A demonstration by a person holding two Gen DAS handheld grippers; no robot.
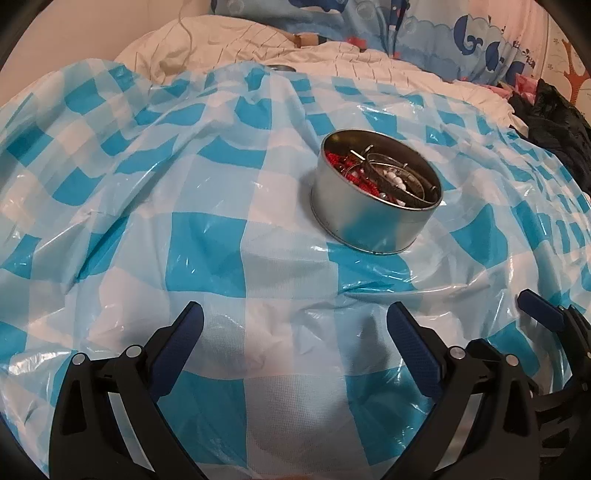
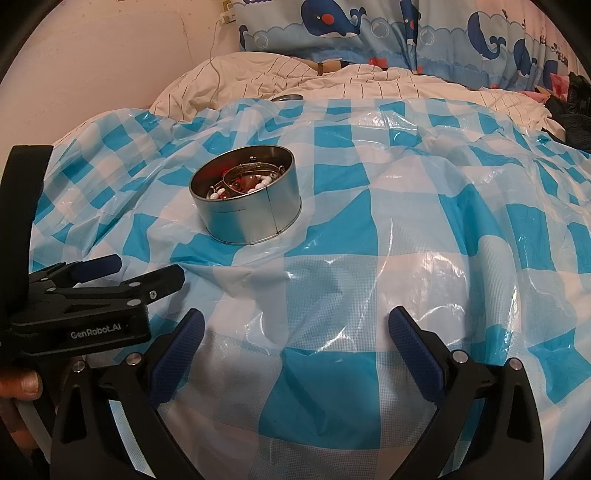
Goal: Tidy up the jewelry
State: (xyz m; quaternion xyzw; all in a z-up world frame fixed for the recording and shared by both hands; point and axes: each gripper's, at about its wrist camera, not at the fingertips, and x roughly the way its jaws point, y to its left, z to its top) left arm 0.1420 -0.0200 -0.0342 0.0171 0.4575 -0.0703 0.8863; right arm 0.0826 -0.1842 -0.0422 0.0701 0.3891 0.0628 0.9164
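A round silver tin point(image 1: 373, 218) stands on a blue-and-white checked plastic sheet point(image 1: 207, 206). It holds red beads, white beads and metal bangles point(image 1: 391, 177). My left gripper point(image 1: 295, 314) is open and empty, well short of the tin and to its left. In the right wrist view the tin point(image 2: 251, 218) is ahead to the left, with bangles and beads point(image 2: 243, 181) inside. My right gripper point(image 2: 295, 321) is open and empty, near the sheet. The left gripper point(image 2: 147, 271) shows at the left edge, open.
A small metal lid point(image 2: 286, 98) lies at the sheet's far edge. Behind are a striped white duvet point(image 2: 332, 81), a whale-print pillow point(image 2: 369, 29) and dark clothes point(image 1: 554, 118) at the right. A wall with a cable point(image 2: 214, 44) is at the left.
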